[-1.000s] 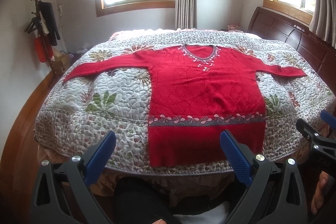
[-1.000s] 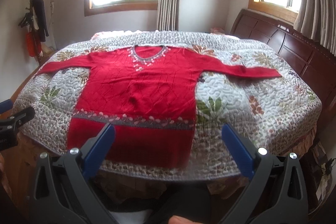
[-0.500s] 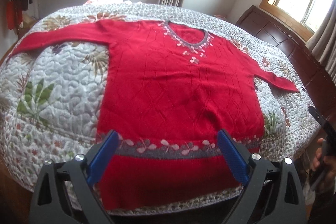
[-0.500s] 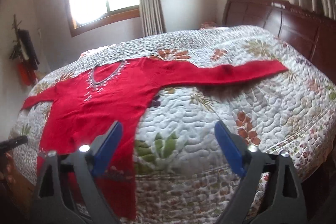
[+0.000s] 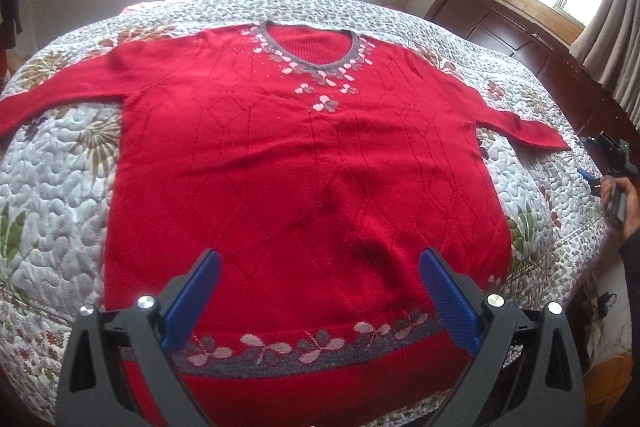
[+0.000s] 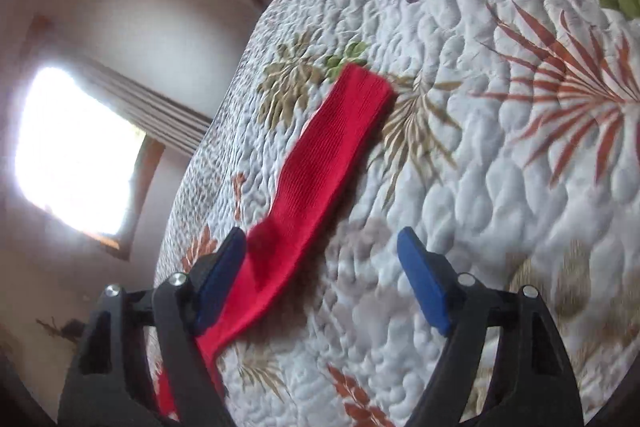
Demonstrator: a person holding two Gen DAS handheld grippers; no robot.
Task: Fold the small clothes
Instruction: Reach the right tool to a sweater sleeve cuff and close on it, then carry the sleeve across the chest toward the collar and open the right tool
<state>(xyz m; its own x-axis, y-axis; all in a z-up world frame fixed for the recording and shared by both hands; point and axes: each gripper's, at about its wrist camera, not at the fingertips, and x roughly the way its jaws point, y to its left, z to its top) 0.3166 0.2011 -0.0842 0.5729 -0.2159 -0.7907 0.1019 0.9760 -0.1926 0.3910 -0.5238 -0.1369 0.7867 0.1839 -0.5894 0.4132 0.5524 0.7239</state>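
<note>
The red sweater (image 5: 304, 179) was cut off in both views: in the left wrist view its left cuff was lost past the left edge and parts of its near hem were hidden behind the black arms of the left gripper (image 5: 320, 291). In the right wrist view only one sleeve (image 6: 320, 163) was seen, blurred, its near end hidden behind the right gripper (image 6: 324, 255); contact between the sleeve and the left blue pad (image 6: 220, 283) could not be told. At the right edge of the left wrist view, a hand (image 5: 624, 203) was cropped, and what it held was too small to be made out clearly. The quilt (image 6: 500, 167) was softened by blur.
</note>
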